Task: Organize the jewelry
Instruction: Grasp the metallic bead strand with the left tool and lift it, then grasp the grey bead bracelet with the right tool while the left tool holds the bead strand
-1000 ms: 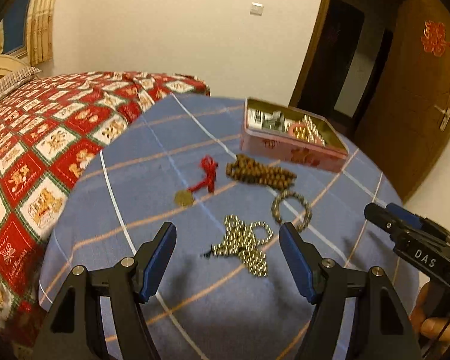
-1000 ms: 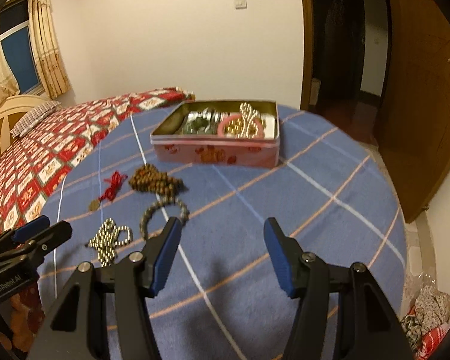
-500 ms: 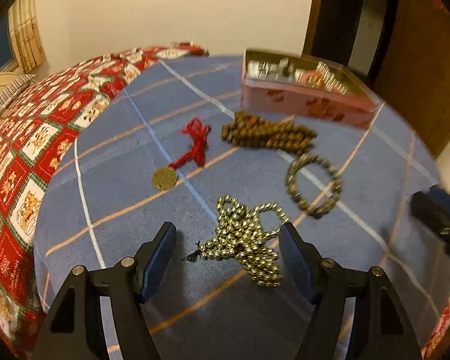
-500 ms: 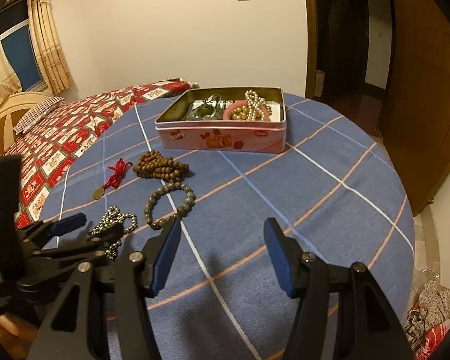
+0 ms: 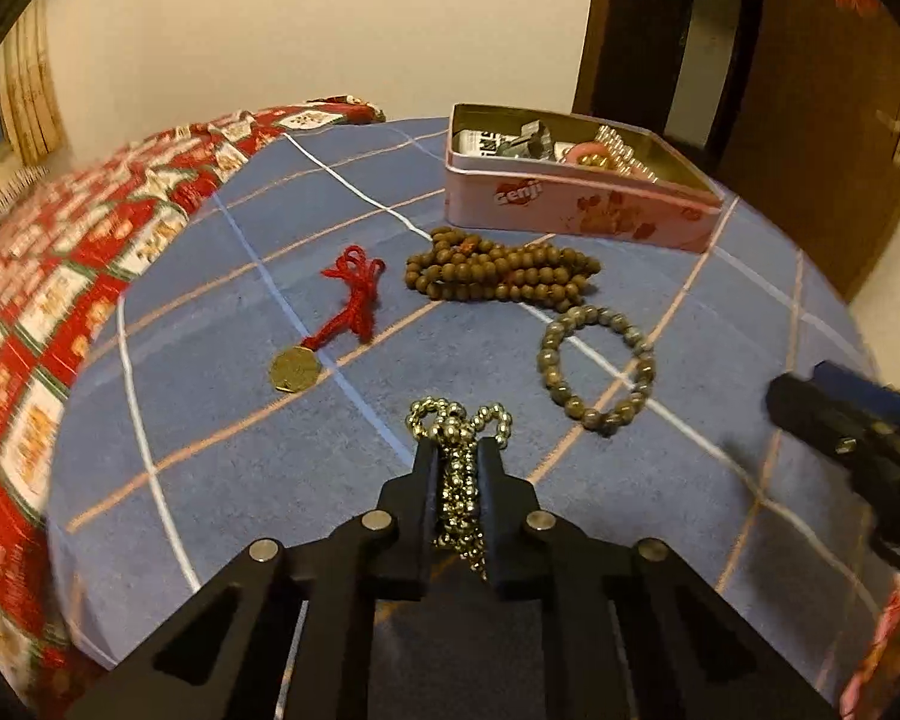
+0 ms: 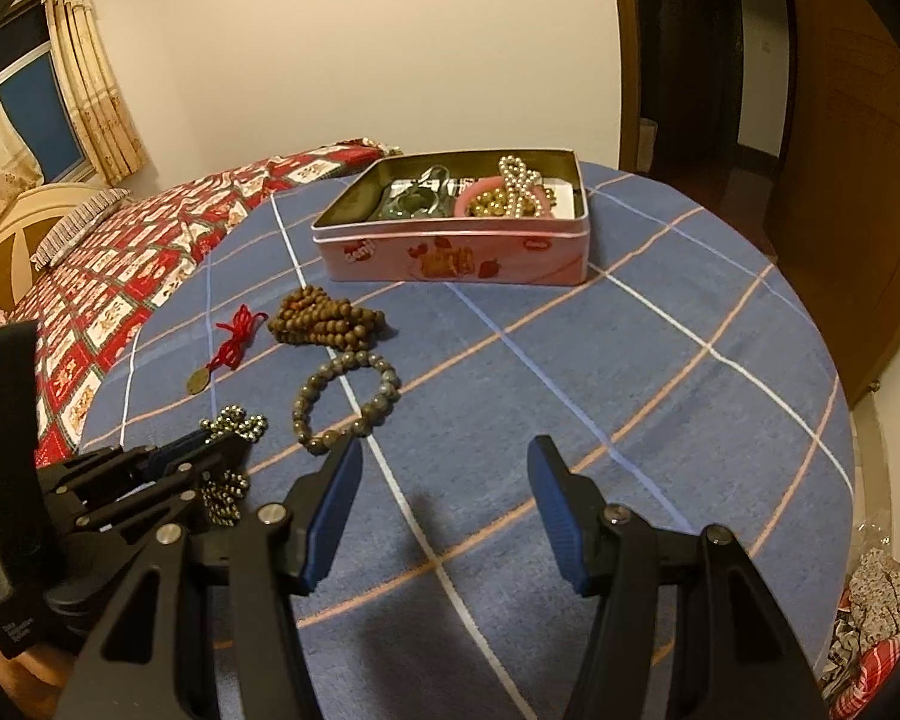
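My left gripper (image 5: 457, 450) is shut on the metallic bead chain (image 5: 459, 420), which lies on the blue checked cloth; it also shows in the right wrist view (image 6: 234, 423). Beyond it lie a grey bead bracelet (image 5: 597, 369), a pile of brown wooden beads (image 5: 501, 273) and a red cord with a gold coin (image 5: 354, 294). The pink tin (image 5: 576, 207) holding several pieces of jewelry stands at the back. My right gripper (image 6: 444, 474) is open and empty over the cloth, right of the bracelet (image 6: 345, 399).
The round table's blue cloth (image 6: 630, 372) drops off at the right edge. A bed with a red patterned cover (image 6: 120, 264) lies to the left. A wooden door (image 6: 840, 180) stands at the right. Bags (image 6: 870, 606) lie on the floor.
My left gripper moved forward and closed on the metallic bead chain; it was open before. My right gripper stayed open and shifted a little.
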Demonstrator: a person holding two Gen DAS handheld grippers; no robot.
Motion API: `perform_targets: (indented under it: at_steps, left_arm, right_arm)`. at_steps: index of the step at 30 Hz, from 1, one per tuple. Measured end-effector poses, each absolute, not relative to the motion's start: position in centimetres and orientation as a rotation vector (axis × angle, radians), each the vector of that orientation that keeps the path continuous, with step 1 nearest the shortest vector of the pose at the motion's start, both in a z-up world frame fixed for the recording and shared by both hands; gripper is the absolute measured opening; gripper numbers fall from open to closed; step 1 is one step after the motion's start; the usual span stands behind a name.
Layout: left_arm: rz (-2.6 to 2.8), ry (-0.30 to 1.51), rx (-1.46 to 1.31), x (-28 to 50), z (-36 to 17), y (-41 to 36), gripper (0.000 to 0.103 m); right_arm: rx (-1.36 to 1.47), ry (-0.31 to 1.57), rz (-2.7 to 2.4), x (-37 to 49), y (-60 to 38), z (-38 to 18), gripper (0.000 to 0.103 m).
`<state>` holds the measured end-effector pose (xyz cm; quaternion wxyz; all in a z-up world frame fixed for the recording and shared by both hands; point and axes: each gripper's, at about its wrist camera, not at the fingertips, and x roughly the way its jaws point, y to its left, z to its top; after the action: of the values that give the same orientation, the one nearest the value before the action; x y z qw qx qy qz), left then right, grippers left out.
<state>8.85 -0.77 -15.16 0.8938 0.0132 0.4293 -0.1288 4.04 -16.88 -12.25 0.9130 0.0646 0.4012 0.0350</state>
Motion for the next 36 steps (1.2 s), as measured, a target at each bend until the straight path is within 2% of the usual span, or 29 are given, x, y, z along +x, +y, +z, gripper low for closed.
perform_targets:
  at_steps: [17,19,21,23,24,27,36]
  left_arm:
    - [-0.309,0.699,-0.13,6.8,-9.1,3.2,0.009]
    - [-0.302,0.689,-0.14,6.8,-8.7,3.8,0.009]
    - [-0.299,0.688,-0.146,6.9,-8.5,4.1,0.008]
    - [-0.292,0.689,-0.146,6.9,-8.5,4.3,0.008]
    - [-0.289,0.69,-0.147,7.0,-8.5,4.4,0.008]
    - [-0.286,0.693,-0.157,7.1,-8.7,4.5,0.009]
    - [-0.29,0.696,-0.161,7.1,-8.7,4.7,0.009]
  right_arm:
    - [0.076,0.883,0.106,8.6,-13.8,-13.5,0.06]
    - [0.063,0.908,0.103,9.4,-13.4,-14.1,0.053]
    - [0.039,0.935,0.101,10.0,-12.9,-14.7,0.042]
    - [-0.006,0.939,0.089,10.2,-12.3,-14.9,0.037]
    - [-0.015,0.943,0.094,10.3,-12.1,-14.9,0.029]
    - [-0.057,0.94,0.086,10.3,-11.8,-14.9,0.015]
    - [0.011,0.914,0.078,9.1,-13.6,-14.0,0.011]
